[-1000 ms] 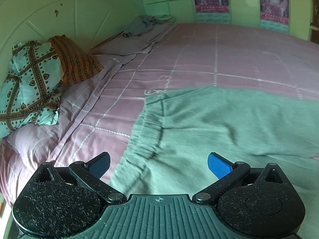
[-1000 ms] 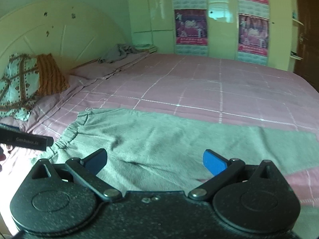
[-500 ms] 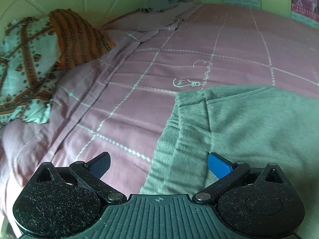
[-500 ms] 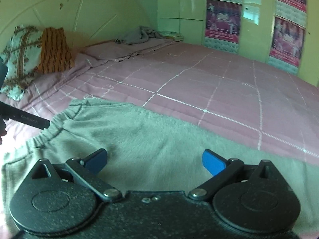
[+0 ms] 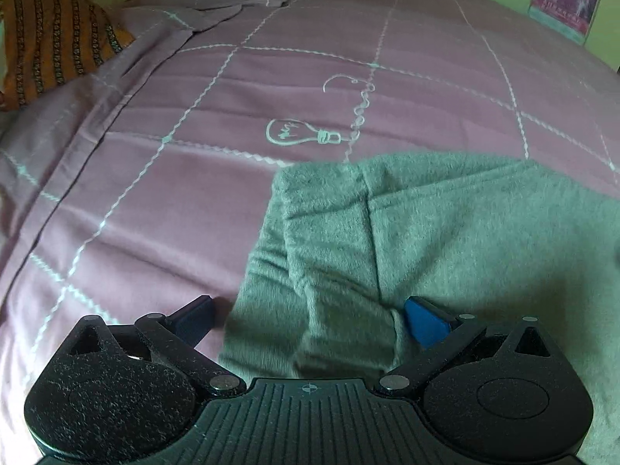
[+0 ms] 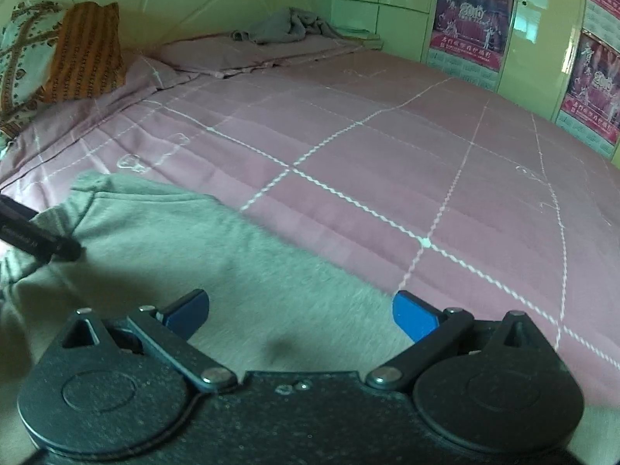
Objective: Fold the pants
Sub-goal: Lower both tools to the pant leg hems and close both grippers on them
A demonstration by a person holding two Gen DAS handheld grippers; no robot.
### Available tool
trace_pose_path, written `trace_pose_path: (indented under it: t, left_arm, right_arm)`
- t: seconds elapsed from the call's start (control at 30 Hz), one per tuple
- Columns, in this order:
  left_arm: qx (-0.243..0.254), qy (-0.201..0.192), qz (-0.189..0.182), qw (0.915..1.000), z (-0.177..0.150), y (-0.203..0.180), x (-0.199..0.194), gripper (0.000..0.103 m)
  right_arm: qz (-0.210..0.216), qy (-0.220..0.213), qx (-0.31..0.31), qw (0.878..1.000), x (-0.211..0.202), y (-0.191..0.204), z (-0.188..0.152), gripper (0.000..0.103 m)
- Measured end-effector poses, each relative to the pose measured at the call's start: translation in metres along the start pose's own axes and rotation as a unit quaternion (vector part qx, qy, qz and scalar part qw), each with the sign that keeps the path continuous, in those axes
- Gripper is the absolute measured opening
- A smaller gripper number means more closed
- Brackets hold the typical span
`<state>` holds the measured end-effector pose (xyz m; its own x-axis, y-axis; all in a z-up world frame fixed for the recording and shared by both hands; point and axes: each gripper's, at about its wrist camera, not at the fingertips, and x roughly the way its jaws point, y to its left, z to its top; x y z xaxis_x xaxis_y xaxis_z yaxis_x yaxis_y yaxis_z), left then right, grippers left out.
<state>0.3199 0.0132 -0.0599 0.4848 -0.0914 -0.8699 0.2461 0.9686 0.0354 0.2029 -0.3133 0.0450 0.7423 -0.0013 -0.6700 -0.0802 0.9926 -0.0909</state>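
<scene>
Item: grey-green pants (image 5: 445,240), flat on pink bedsheet (image 5: 193,178), near edge of bed; waistband end toward pillow (image 5: 50,31) side.
L gripper (image 5: 310,316): jaws wide, straddling rumpled waistband edge, nothing held.
R gripper (image 6: 300,310): jaws wide, low over mid-fabric by far hem, nothing held.
Step (est.): taking first grips.
Advice: pinch both layers at waistband; R takes matching edge; lift evenly, keep cloth taut, no bunching.
</scene>
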Motion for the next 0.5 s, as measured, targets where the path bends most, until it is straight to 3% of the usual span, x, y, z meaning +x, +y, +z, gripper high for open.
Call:
trace_pose_path:
  t: [0.07, 0.2, 0.23, 0.3, 0.33, 0.37, 0.43, 0.5]
  left_arm:
    - [0.001, -0.005, -0.012, 0.9999, 0.001, 0.003, 0.003, 0.102]
    - [-0.002, -0.017, -0.042, 0.999, 0.004, 0.006, 0.001, 0.072]
    - [0.004, -0.02, -0.044, 0.9988, 0.005, 0.004, 0.001, 0.069]
    - [0.002, -0.029, -0.061, 0.9977, 0.002, 0.007, -0.003, 0.051]
    - [0.001, -0.03, -0.064, 0.9975, 0.002, 0.008, -0.004, 0.049]
    - [0.005, -0.031, -0.065, 0.9974, 0.001, 0.007, -0.004, 0.045]
    - [0.016, -0.033, -0.068, 0.997, 0.001, 0.004, -0.007, 0.035]
    - [0.022, -0.038, -0.07, 0.9966, -0.001, 0.002, -0.01, 0.03]
  right_arm:
    - [-0.002, -0.001, -0.002, 1.0, 0.007, -0.006, 0.005, 0.101]
    - [0.0, 0.007, 0.005, 1.0, 0.021, -0.015, 0.013, 0.1]
    - [0.001, 0.008, 0.007, 1.0, 0.025, -0.017, 0.014, 0.098]
    - [0.008, 0.012, 0.012, 1.0, 0.031, -0.021, 0.015, 0.075]
    - [0.014, 0.022, 0.016, 1.0, 0.036, -0.023, 0.016, 0.036]
    - [0.018, 0.033, 0.021, 0.999, 0.041, -0.024, 0.017, 0.031]
    - [0.021, 0.035, 0.016, 0.999, 0.046, -0.024, 0.017, 0.039]
    - [0.021, 0.035, 0.008, 0.999, 0.049, -0.023, 0.018, 0.055]
